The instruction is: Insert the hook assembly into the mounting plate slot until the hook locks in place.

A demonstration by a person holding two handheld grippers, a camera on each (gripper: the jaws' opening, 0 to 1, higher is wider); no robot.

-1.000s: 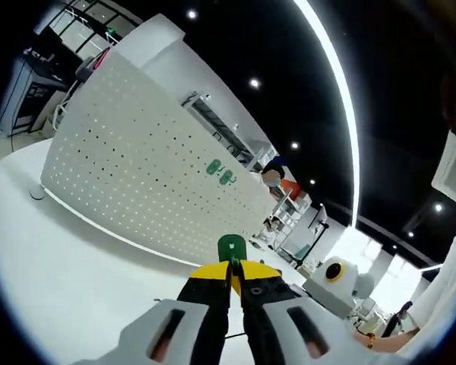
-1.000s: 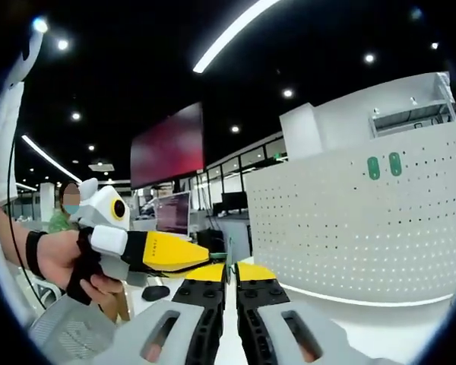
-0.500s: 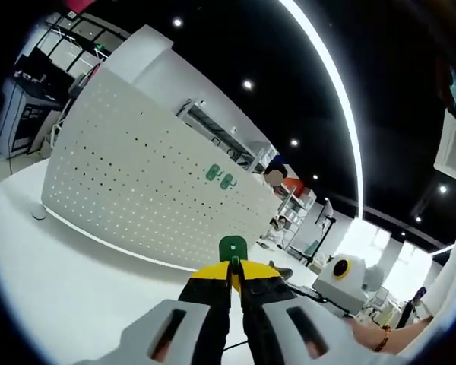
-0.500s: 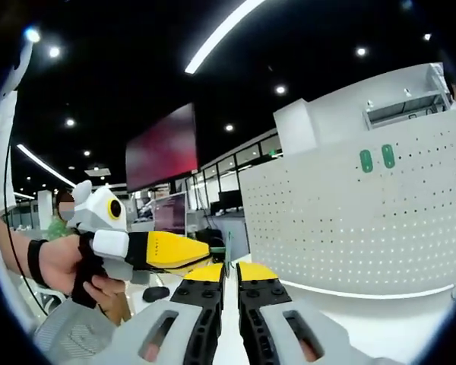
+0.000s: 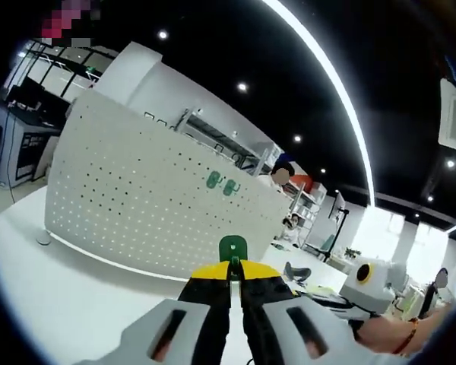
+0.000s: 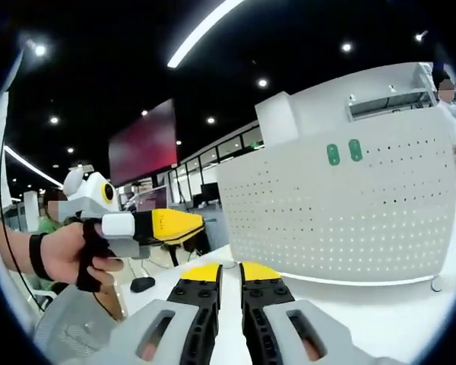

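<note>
Big white table (image 5: 68, 296) spreads across the lower left of the left gripper view, and standing upright on it is the white perforated mounting plate (image 5: 144, 205), running through the middle of the frame. In the right gripper view that same plate (image 6: 342, 205) takes up the centre and right, its foot on the table (image 6: 410, 319).

High on the plate, two green hooks (image 5: 221, 183) sit side by side, already mounted; in the right gripper view they show just above centre (image 6: 343, 152).

Left tool (image 5: 235, 268) rises from the bottom centre of its view, yellow-tipped jaws pressed together on a green hook assembly (image 5: 232, 247), whose rounded tab stands up just above the tips, well apart from the plate. Seen from the right gripper view, that left tool (image 6: 184, 226) sits at centre left, held in a person's hand (image 6: 68, 251).

Right tool (image 6: 229, 271), bottom centre: jaws close together with only a narrow slit, nothing between them.
</note>
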